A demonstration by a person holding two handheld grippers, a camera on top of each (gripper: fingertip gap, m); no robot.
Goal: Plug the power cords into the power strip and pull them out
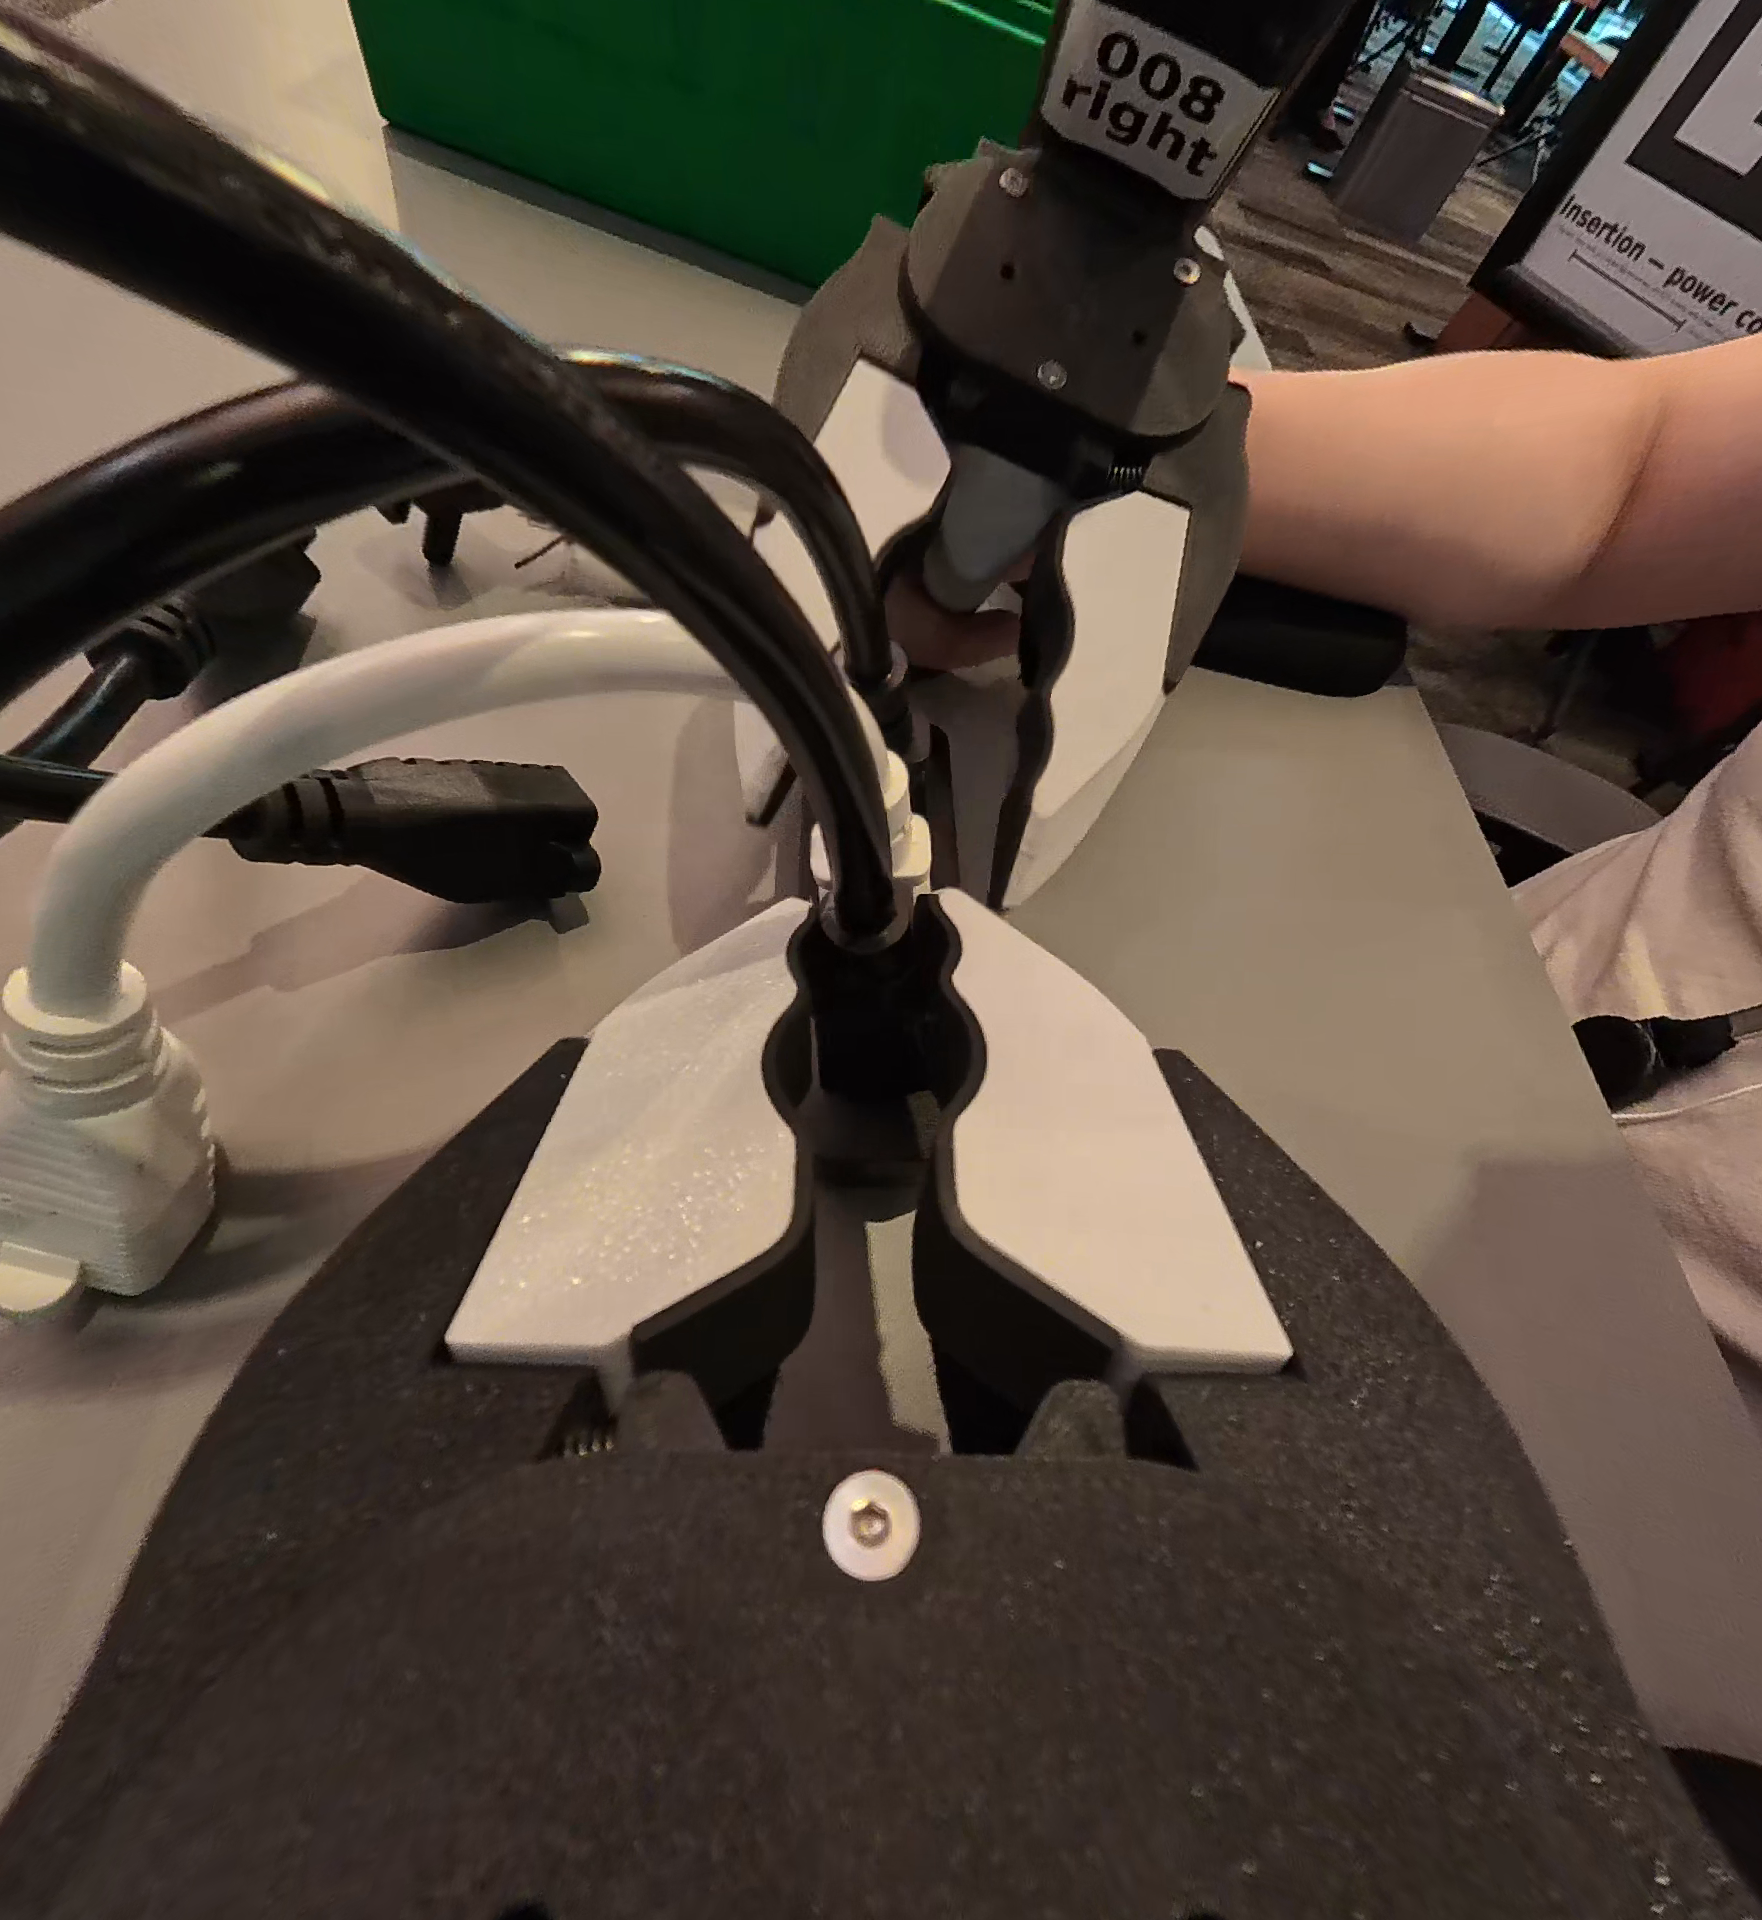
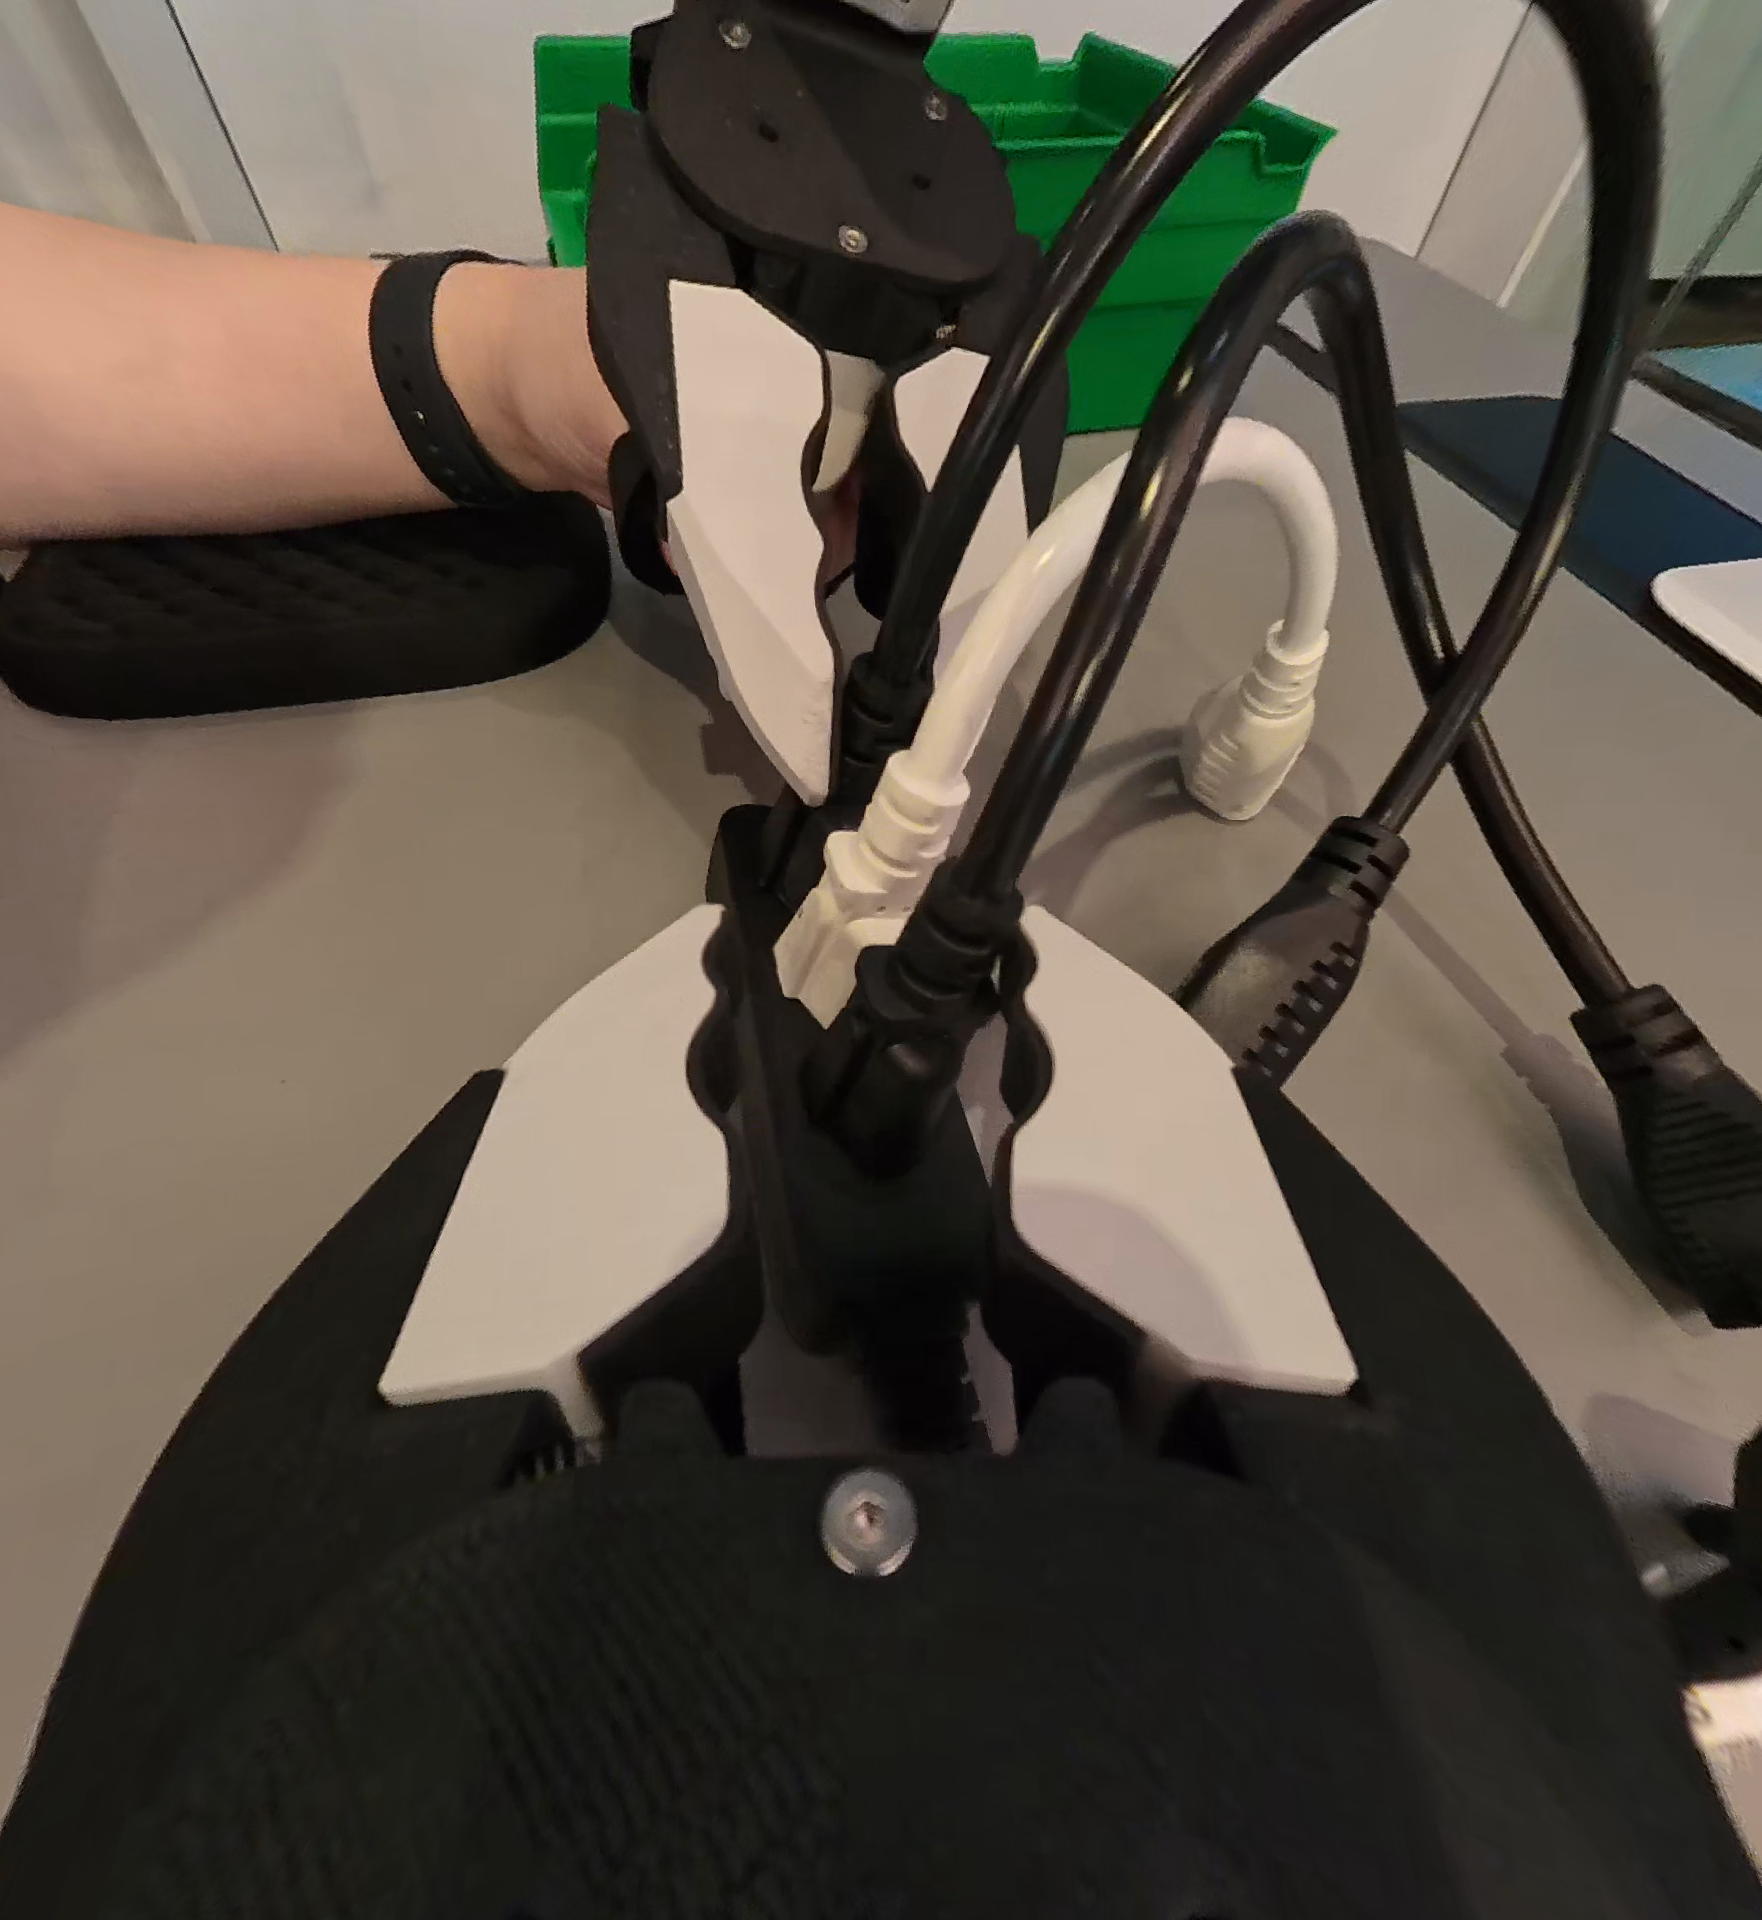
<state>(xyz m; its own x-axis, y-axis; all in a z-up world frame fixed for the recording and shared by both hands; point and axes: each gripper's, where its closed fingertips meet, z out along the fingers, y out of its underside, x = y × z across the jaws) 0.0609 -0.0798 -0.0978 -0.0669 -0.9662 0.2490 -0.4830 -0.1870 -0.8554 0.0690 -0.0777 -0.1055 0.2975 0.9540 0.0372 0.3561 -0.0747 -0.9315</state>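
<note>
Black moulded plug (image 1: pixel 872 1023) is gripped by the left gripper (image 1: pixel 872 935); the right gripper (image 2: pixel 892 997) is closed on the black power strip (image 2: pixel 856 1226) above the grey surface (image 2: pixel 285 935). Risk noted — looped cords may snag, dragging neighbouring plugs out.

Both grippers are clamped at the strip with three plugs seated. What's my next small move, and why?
Probably draw the left gripper straight back: its fingers are closed on the black plug, while the right gripper steadies the power strip.
</note>
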